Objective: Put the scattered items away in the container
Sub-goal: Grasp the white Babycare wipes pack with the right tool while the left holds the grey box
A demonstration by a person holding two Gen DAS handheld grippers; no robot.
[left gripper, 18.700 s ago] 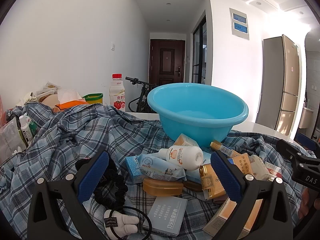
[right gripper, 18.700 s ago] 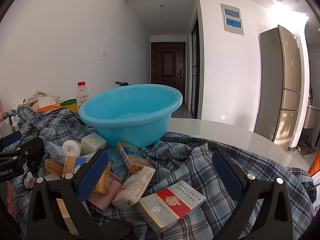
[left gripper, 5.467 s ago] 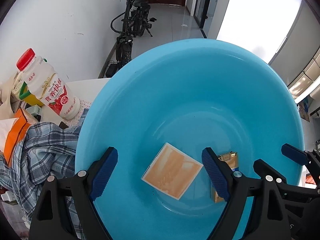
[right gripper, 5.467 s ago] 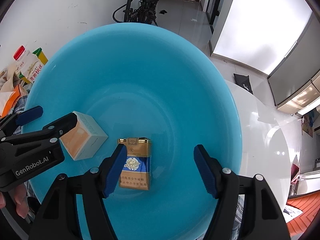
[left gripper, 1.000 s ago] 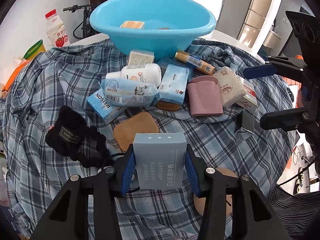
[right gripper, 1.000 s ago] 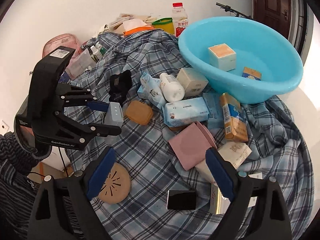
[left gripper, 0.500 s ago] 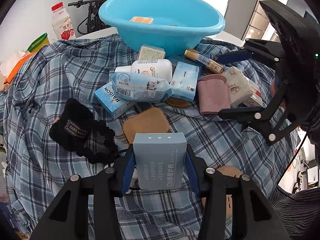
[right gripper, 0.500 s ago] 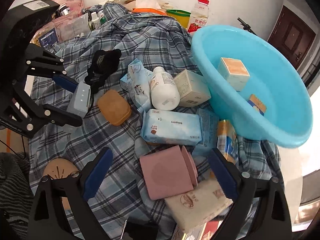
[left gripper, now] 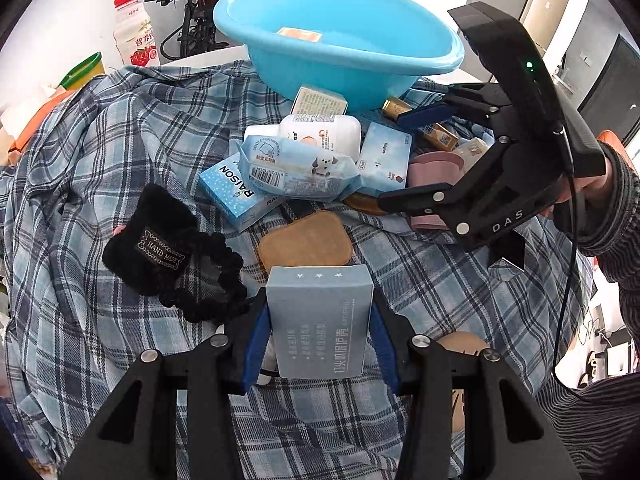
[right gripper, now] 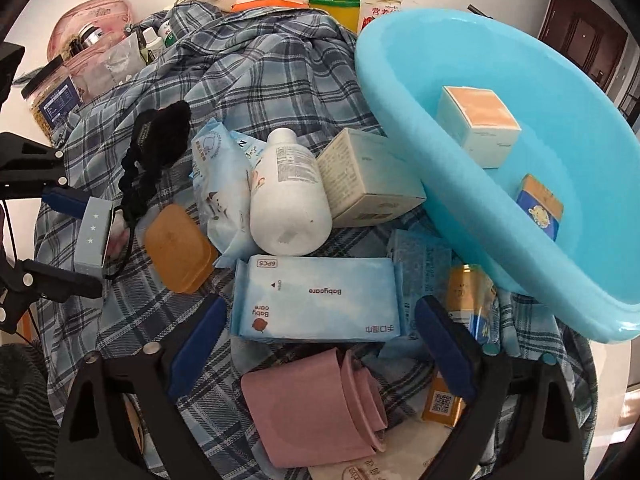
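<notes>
The left gripper has its jaws clamped on a grey-blue box, one blue pad against each long side. The box stands upright between the jaws, printed face toward the camera. In the right wrist view the same box shows edge-on at the far left, gripped from both sides.

The right gripper holds its jaws wide apart, with nothing between the pads. Directly ahead of these jaws lies a light blue tissue pack, flat on the plaid cloth. Just below the jaw line, between the two fingers, lies a pink case. Beyond the tissue pack rests a white bottle on its side, touching a cream box to its right. To the left of the bottle lies a blue wipes pouch, and left of that an amber soap dish.

The blue basin stands ahead and to the right of the right jaws. Inside it rest a cube box with an orange top and a blue and gold packet.

In the left wrist view the basin stands well ahead of the left jaws, beyond the pile of items. A black hair band lies ahead and to the left of the left jaws.
</notes>
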